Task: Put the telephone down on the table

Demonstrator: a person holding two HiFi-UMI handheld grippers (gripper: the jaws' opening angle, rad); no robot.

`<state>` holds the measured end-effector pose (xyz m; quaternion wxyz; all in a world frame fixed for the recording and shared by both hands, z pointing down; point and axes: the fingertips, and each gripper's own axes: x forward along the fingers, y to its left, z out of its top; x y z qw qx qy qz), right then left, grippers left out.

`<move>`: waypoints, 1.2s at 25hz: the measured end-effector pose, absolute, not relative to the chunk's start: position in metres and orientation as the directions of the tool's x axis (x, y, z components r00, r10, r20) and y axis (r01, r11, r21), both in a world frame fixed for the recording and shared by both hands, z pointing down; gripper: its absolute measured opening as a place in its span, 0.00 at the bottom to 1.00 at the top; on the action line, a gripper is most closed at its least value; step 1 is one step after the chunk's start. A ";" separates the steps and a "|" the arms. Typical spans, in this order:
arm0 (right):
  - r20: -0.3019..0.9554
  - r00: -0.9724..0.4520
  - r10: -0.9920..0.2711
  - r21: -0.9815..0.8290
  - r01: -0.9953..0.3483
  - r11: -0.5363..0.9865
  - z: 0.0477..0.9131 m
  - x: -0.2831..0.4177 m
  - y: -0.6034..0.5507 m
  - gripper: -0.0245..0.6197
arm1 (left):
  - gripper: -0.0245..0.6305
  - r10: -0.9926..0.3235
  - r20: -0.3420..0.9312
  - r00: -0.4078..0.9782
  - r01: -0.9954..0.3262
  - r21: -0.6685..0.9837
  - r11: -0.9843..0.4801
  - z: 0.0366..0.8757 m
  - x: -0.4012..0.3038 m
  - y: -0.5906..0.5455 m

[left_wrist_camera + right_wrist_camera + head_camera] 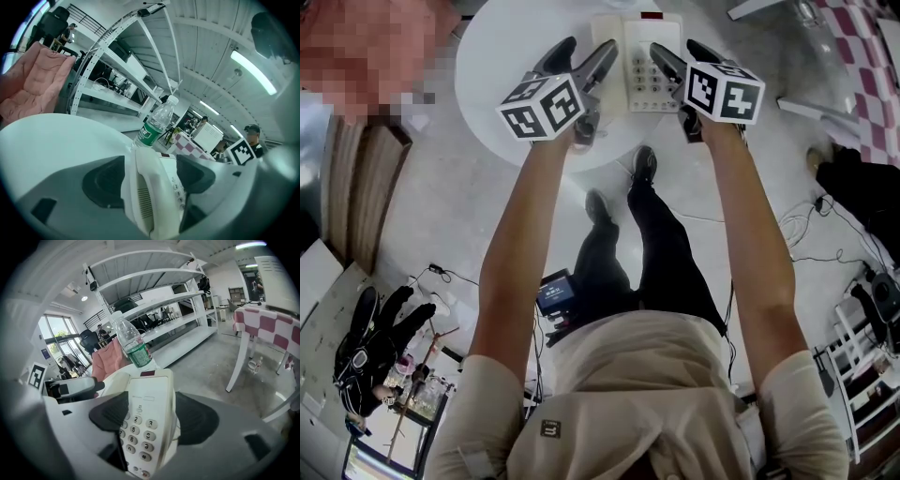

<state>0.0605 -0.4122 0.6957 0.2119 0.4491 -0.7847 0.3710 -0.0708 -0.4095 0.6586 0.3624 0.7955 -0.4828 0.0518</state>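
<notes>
The telephone point(642, 56) sits at the far side of the round white tabletop point(516, 56); I can't tell whether it rests there. My left hand-held gripper point(589, 52) is clamped wide across its handset side, and my right hand-held gripper point(680, 52) across its keypad. A clear, green-labelled bottle point(131, 345) stands just behind; I can't make out its contents.

The telephone point(149, 401) has round keys on which the digits 2, 3, 5 and 8 and the # sign can be read. The remaining keys and the small print above the keypad are too blurred to read. The green label point(137, 354) on the water bottle point(124, 332) carries white print that cannot be made out.
</notes>
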 end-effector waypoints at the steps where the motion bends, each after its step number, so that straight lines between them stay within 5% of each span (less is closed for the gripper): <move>1: 0.667 -0.502 -0.550 -0.387 -0.865 0.320 0.693 0.062 -0.413 0.51 | 0.54 -0.731 0.435 0.525 -0.808 0.524 -0.269 0.656 -0.073 -0.409; 11: 0.671 -0.414 -0.615 -0.308 -0.910 0.277 0.654 0.084 -0.409 0.40 | 0.53 -0.755 0.443 0.483 -0.831 0.502 -0.238 0.617 -0.101 -0.395; 18: 0.620 -0.412 -0.668 -0.273 -0.911 0.309 0.597 0.088 -0.395 0.04 | 0.26 -0.782 0.383 0.491 -0.828 0.484 -0.283 0.558 -0.115 -0.377; 22: 0.569 -0.455 -0.685 -0.267 -0.890 0.369 0.552 0.076 -0.384 0.03 | 0.10 -0.784 0.334 0.524 -0.810 0.480 -0.337 0.517 -0.112 -0.365; 30: 0.454 -0.541 -0.709 -0.220 -0.838 0.499 0.458 0.046 -0.343 0.03 | 0.06 -0.749 0.229 0.622 -0.764 0.389 -0.515 0.425 -0.094 -0.315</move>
